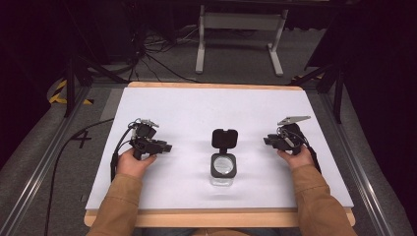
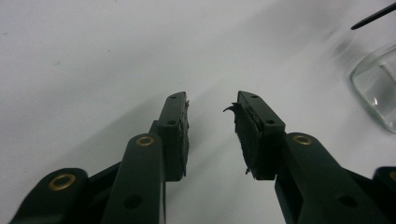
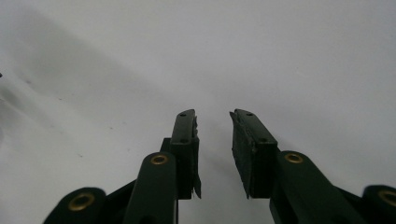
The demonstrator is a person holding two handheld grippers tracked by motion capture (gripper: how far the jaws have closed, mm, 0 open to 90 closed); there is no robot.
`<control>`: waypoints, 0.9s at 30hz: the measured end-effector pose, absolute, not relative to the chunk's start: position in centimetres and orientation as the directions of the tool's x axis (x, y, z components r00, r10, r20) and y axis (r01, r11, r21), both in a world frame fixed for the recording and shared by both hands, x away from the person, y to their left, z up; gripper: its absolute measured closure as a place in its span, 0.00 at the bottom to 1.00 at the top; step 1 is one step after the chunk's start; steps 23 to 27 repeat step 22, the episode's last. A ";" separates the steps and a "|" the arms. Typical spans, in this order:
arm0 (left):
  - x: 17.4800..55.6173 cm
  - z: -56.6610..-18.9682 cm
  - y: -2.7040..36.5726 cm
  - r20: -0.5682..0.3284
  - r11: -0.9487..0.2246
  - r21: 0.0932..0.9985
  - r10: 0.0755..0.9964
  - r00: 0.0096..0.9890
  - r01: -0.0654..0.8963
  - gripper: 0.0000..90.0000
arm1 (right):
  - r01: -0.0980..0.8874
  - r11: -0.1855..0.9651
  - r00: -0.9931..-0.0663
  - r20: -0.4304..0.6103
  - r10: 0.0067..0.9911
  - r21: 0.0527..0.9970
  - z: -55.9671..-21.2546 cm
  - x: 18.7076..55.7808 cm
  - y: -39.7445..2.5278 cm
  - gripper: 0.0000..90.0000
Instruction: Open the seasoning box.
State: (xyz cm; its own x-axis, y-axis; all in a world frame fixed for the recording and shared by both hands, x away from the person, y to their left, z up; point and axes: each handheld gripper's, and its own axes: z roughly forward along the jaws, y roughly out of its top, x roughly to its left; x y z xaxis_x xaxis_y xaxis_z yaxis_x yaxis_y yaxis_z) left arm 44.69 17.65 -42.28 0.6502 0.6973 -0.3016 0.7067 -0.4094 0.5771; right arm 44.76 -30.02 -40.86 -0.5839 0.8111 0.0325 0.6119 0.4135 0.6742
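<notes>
**Both tools released, glass jar between them**

While I look down from the high view, I see the white desk with a small clear glass jar standing near its front middle. Its black hinged lid is flipped open and stands up behind the jar's mouth. My left tool sits left of the jar, held low over the desk in the left hand, pointing toward the jar. My right tool sits right of the jar in the right hand, also pointing inward. Both are well apart from the jar, and tan sleeves cover both forearms.

Through the left gripper view, my left tool has its jaws parted with bare white desk between them; the pads look worn and frayed. A corner of the glass jar shows at the right edge.

Through the right gripper view, my right tool likewise has its jaws spread, gripping nothing, over plain white desk.
</notes>
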 end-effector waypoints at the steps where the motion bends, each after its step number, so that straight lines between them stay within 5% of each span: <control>1: 44.7 -42.4 17.5 -0.303 -0.411 0.575 0.696 0.651 0.708 0.71 | 0.614 0.411 -0.585 0.040 0.810 0.674 -41.1 44.8 -30.0 0.78; 27: 44.3 -42.6 16.3 -0.285 -0.464 0.558 0.672 0.684 0.688 0.68 | 0.600 0.450 -0.617 0.024 0.787 0.661 -41.8 44.7 -28.9 0.76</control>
